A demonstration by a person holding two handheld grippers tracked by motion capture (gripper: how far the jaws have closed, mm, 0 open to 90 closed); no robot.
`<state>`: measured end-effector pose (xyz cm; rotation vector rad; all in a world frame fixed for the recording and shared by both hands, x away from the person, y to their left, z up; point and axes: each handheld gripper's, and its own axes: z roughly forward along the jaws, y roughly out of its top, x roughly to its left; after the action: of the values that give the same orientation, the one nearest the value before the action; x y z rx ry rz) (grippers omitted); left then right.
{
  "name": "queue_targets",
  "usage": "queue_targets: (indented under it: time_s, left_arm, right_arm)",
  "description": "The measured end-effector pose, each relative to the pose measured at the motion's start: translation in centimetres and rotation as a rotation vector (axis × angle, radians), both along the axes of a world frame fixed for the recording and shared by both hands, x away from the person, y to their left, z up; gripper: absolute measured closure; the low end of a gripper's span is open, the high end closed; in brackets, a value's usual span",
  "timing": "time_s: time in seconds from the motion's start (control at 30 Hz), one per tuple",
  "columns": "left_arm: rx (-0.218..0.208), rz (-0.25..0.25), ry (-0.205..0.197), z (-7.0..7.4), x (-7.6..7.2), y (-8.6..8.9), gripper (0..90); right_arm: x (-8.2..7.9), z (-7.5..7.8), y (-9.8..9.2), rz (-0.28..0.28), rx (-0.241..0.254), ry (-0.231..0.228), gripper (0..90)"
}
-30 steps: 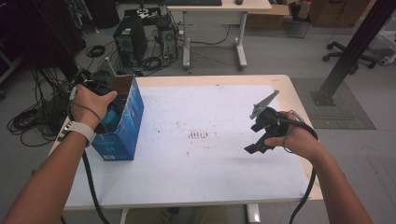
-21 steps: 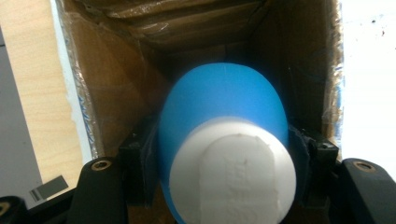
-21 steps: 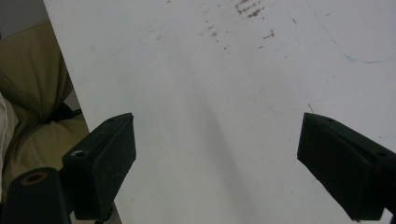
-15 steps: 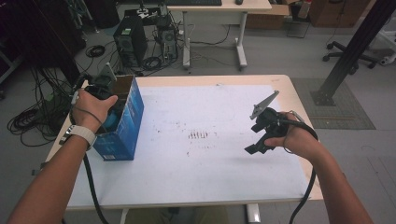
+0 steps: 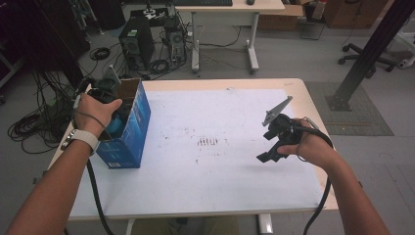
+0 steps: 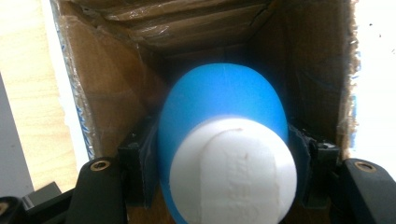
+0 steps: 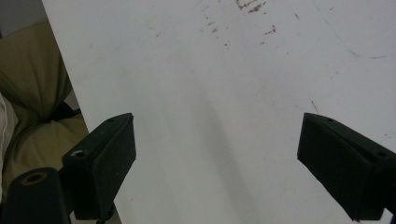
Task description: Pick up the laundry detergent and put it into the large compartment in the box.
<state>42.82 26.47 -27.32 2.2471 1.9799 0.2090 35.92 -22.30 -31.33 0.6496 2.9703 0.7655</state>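
Note:
A blue cardboard box (image 5: 128,132) stands open-topped at the table's left side. My left gripper (image 5: 110,105) reaches down into it, shut on a blue and white rounded object (image 6: 226,144) that sits between the jaws inside the brown box interior (image 6: 112,79); a patch of the blue object (image 5: 116,126) shows under the hand in the high view. My right gripper (image 5: 272,147) hovers over the white table top (image 5: 215,176) at the right, jaws wide apart with nothing between them (image 7: 217,158).
Small dark marks (image 5: 209,142) dot the middle of the white sheet. Beyond the far edge stand computer towers (image 5: 139,44), tangled cables and a desk (image 5: 230,7). A black post (image 5: 367,54) rises at the right. Each gripper trails a black cable (image 5: 95,196).
The left hand has lifted slightly and shifted toward the far end of the box with the gripper inside it. The right gripper has stayed put.

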Motion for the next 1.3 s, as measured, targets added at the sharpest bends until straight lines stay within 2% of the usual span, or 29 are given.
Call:
queue_targets:
  time_s: [0.13, 0.33, 0.77, 1.3]
  left_arm:
    - [-0.013, -0.001, 0.010, -0.05, 0.06, 0.26, 36.6]
    - [-0.006, -0.022, 0.025, -0.42, 0.20, 0.04, 33.4]
    - [0.000, -0.014, 0.020, -0.38, 0.07, 0.16, 26.1]
    - [-0.005, -0.019, 0.005, -0.35, -0.20, 0.16, 23.1]
  right_arm:
    - [0.06, -0.11, 0.14, -0.002, -0.002, 0.006, 11.8]
    - [0.05, -0.16, 0.19, -0.002, -0.001, 0.008, 11.8]
    - [-0.05, -0.19, -0.03, -0.004, -0.002, 0.008, 11.8]
    - [-0.29, -0.07, 0.01, -0.004, -0.003, 0.007, 11.8]
